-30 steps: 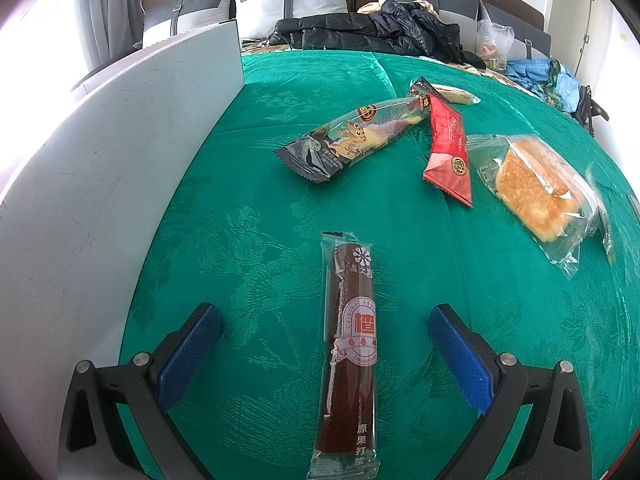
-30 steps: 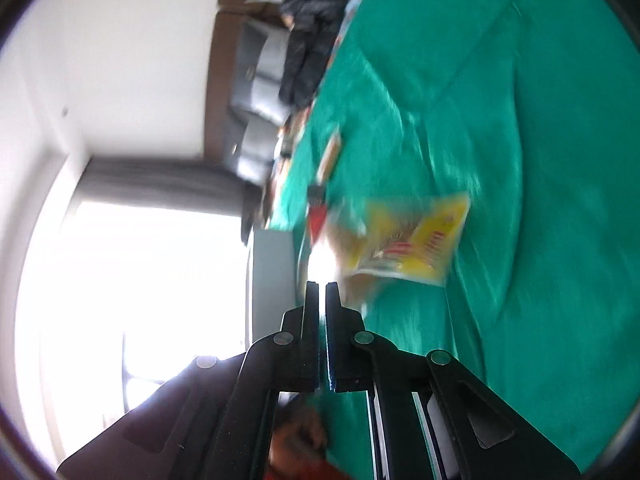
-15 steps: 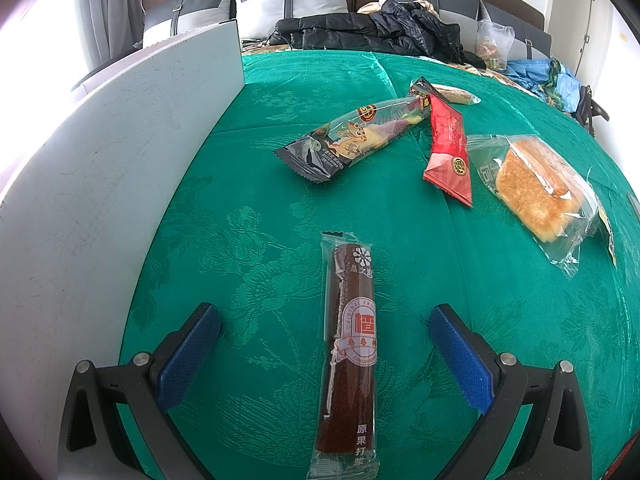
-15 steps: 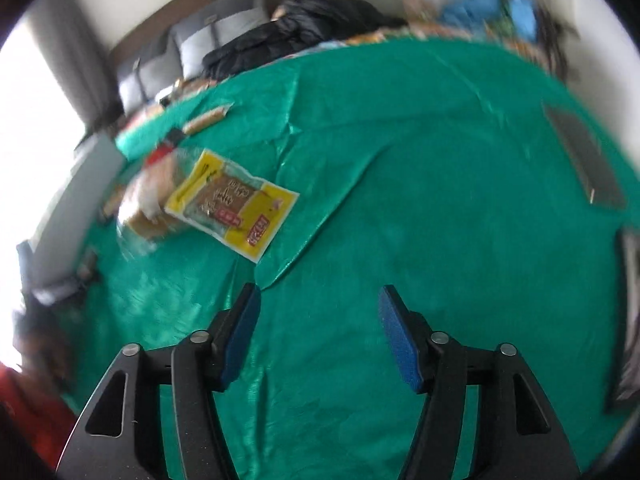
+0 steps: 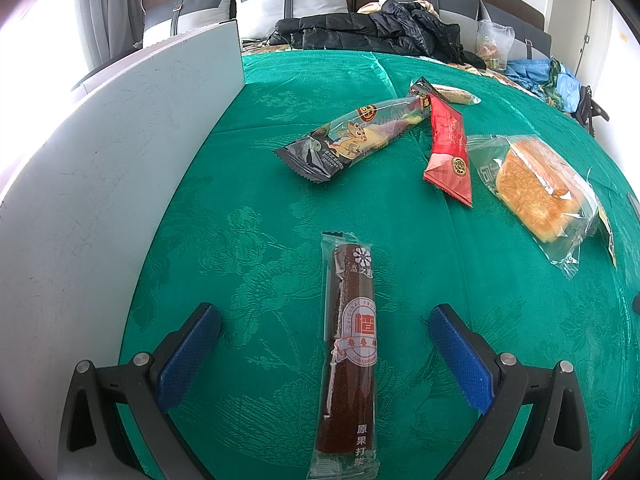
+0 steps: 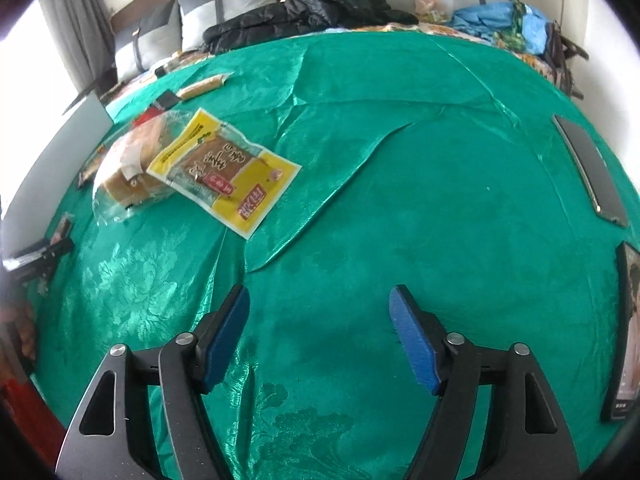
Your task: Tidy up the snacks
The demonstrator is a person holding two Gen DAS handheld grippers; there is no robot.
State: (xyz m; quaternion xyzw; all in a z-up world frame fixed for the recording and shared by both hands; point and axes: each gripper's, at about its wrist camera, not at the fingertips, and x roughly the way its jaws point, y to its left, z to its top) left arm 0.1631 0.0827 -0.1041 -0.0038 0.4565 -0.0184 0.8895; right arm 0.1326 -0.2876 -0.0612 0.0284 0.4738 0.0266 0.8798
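In the left wrist view my left gripper [image 5: 324,316] is open, its fingers either side of a long brown fruit-roll bar [image 5: 352,352] lying on the green cloth. Beyond lie a dark squirrel-print bar [image 5: 352,138], a red packet [image 5: 450,152] and a bagged bread bun [image 5: 536,192]. In the right wrist view my right gripper [image 6: 320,300] is open and empty above bare cloth. A yellow bread packet [image 6: 224,176] lies on the bagged bun [image 6: 128,172] to its far left.
A white board wall [image 5: 104,184] stands along the left of the cloth. Two phones [image 6: 592,168] [image 6: 628,336] lie at the right edge. Dark jackets [image 6: 304,12] and bags are piled on the sofa behind. A cloth fold [image 6: 320,200] runs ahead of the right gripper.
The right gripper opened and let go of the yellow packet, which now lies on the bun; it swung level and drew back. The left gripper has not moved.
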